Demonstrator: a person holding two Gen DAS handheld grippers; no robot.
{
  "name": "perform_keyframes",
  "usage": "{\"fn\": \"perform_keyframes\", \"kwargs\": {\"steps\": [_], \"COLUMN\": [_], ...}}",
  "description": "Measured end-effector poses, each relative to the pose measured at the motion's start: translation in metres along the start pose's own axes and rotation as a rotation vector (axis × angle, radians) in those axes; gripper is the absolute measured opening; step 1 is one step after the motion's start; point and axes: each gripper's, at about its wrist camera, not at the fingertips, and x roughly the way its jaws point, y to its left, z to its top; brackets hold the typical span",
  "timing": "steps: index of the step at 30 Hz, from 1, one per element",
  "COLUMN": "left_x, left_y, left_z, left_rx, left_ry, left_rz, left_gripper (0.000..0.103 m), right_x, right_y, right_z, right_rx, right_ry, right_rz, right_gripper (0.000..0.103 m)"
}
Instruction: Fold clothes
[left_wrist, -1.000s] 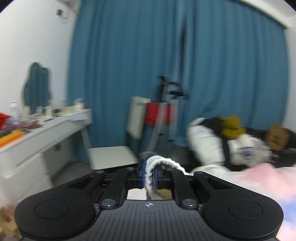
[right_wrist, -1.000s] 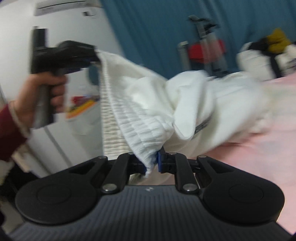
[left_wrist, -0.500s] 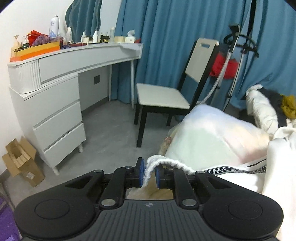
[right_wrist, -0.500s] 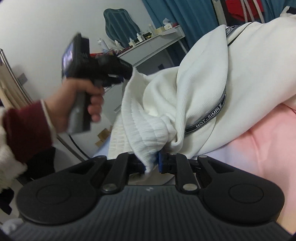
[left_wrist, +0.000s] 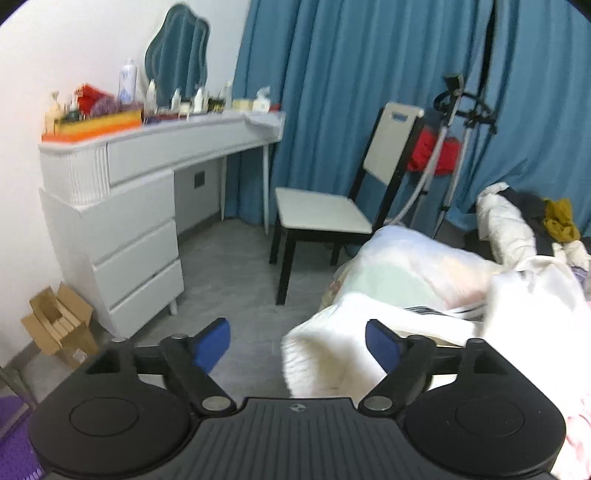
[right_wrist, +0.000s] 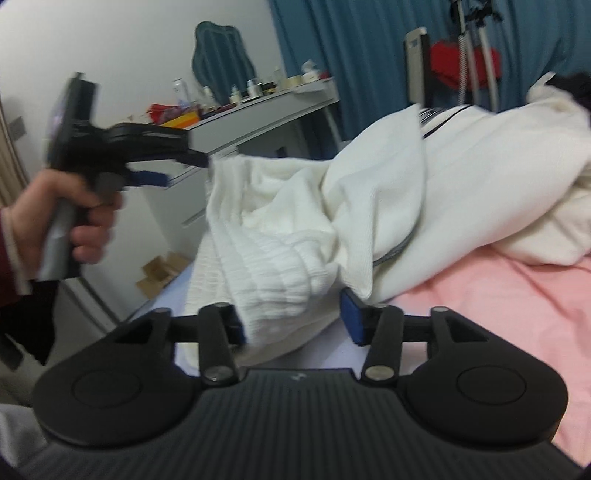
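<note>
A white garment (right_wrist: 369, 206) with a ribbed waistband (right_wrist: 280, 273) and a black band lies bunched on the pink bed sheet (right_wrist: 498, 314). My right gripper (right_wrist: 295, 325) is opening. The waistband still sits between its blue pads, but the right pad stands off the cloth. My left gripper (left_wrist: 297, 345) is opening wide, and the garment's edge (left_wrist: 332, 350) is slumped just ahead of it, nearer its right pad. The right wrist view shows the left gripper (right_wrist: 181, 170) in a person's hand (right_wrist: 74, 210), off the cloth's upper corner.
A white dresser (left_wrist: 129, 221) with bottles on top stands at the left, a cardboard box (left_wrist: 55, 325) on the floor beside it. Beyond the bed's corner are a chair (left_wrist: 321, 218), a steamer stand (left_wrist: 454, 147), blue curtains and a heap of clothes (left_wrist: 517, 221).
Both grippers were shut on the waistband and have now spread their jaws and let it go. Both hands sank toward the bed, and the cloth slumped onto it.
</note>
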Motion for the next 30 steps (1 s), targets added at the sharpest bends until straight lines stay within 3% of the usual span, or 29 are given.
{"fn": "perform_keyframes", "kwargs": {"steps": [2,5,9,12,15,17,21,24,26,30], "left_x": [-0.022,-0.05,-0.082,-0.096,-0.089,-0.084,-0.071,-0.057,-0.048,-0.037], "left_y": [-0.007,-0.025,-0.057,-0.08,-0.101,-0.111,-0.105,-0.088,-0.079,-0.075], "left_z": [-0.003,-0.007,-0.016,-0.024,-0.037,-0.051,-0.08,-0.092,-0.095,-0.101], "left_rx": [-0.005,-0.009,0.024,0.021,-0.01,-0.012,-0.123,-0.241,-0.295,-0.352], "left_ry": [-0.007,-0.006,-0.005,-0.004,0.077,0.139,0.243,0.314,0.347,0.375], "left_rz": [-0.024,-0.069,-0.148,-0.18,-0.185,-0.172,-0.188,-0.239,-0.265,-0.318], "left_gripper": [0.083,0.084,0.085,0.089,0.089,0.089,0.084,0.075,0.058,0.039], "right_x": [0.004,0.01,0.0,-0.016,-0.016,-0.01,-0.007,-0.007,-0.004,-0.001], "right_y": [0.003,0.004,-0.009,-0.018,-0.027,-0.035,-0.04,-0.035,-0.032,-0.02], "right_z": [0.0,-0.011,-0.012,-0.012,-0.018,-0.022,-0.027,-0.027,-0.028,-0.031], "right_rx": [-0.027,-0.055,0.036,0.078,0.103,0.139,0.144,0.12,0.102,0.032], "right_ry": [-0.035,-0.05,-0.056,-0.117,-0.162,-0.139,-0.145,-0.158,-0.163,-0.176], "right_rz": [-0.075,-0.106,-0.076,-0.1,-0.122,-0.068,-0.018,-0.002,0.004,0.007], "right_gripper": [0.085,0.082,0.082,0.082,0.083,0.083,0.083,0.083,0.083,0.083]}}
